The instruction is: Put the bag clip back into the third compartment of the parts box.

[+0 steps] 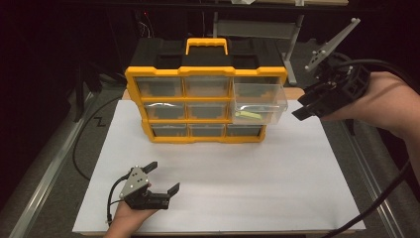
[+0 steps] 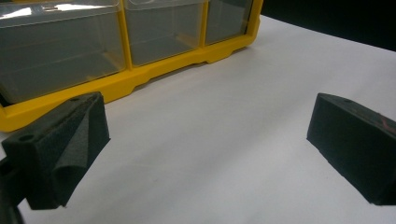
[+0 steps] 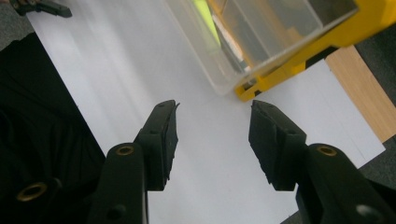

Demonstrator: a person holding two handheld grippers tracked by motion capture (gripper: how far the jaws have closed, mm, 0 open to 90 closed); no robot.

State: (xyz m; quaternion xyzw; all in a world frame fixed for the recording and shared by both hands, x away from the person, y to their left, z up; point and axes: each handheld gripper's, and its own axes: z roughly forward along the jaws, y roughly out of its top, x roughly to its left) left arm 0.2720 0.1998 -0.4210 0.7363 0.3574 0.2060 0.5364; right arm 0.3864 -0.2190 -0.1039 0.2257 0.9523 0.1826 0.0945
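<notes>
High view: my right claw (image 1: 303, 108), jaws apart and empty, hangs at right beside the pulled-out clear drawer (image 1: 259, 103); left claw (image 1: 165, 177), released, rests lower left.

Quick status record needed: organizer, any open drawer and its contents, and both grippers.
organizer: yellow and black drawer cabinet, upright on the white sheet
open drawer: right column, pulled out
contents: yellow-green item
left gripper: open, empty, low over the sheet near the front
right gripper: open, empty, beside the open drawer, not touching
</notes>
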